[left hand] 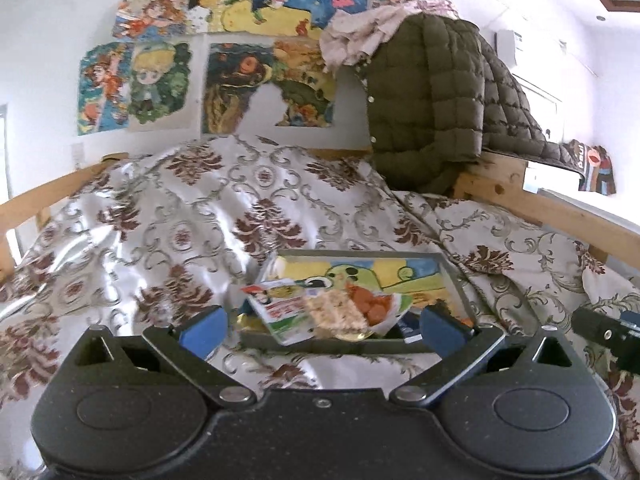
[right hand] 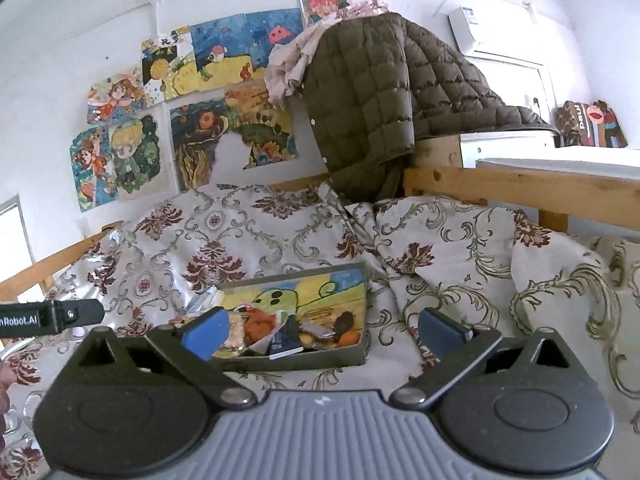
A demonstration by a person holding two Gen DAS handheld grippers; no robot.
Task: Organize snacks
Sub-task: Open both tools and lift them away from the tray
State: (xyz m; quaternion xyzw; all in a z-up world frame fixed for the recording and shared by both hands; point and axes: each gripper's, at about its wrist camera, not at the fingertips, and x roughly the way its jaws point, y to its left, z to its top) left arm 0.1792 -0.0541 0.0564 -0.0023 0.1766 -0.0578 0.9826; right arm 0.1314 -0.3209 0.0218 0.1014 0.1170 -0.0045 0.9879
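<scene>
On the bed, a shallow grey tray (left hand: 456,280) with a painted picture on its bottom lies on the patterned bedspread (left hand: 160,216), and the snacks are gathered inside it at the near end. In the left wrist view, a white and green snack packet (left hand: 280,312) lies tilted at the near left corner of the tray, a clear bag of pale crackers (left hand: 336,312) leans over it, and a bag of orange pieces (left hand: 370,306) is just beside the crackers on the right. A dark blue packet (right hand: 286,342) stands against the near wall of the tray in the right wrist view, and some small dark and orange items lie next to it, too small to name. The left gripper (left hand: 322,326) is released, its blue pads spread wide with nothing between them, and it hangs just in front of the tray without touching it. The right gripper (right hand: 324,332) is also spread wide and empty; its left pad appears in front of the snacks, but it presses on nothing. Behind the bed, an olive quilted jacket (left hand: 432,96) hangs over the wooden bed frame (left hand: 560,208), with a pale crumpled cloth (left hand: 356,36) on top of it. Colourful drawings (left hand: 240,56) are stuck on the white wall.
</scene>
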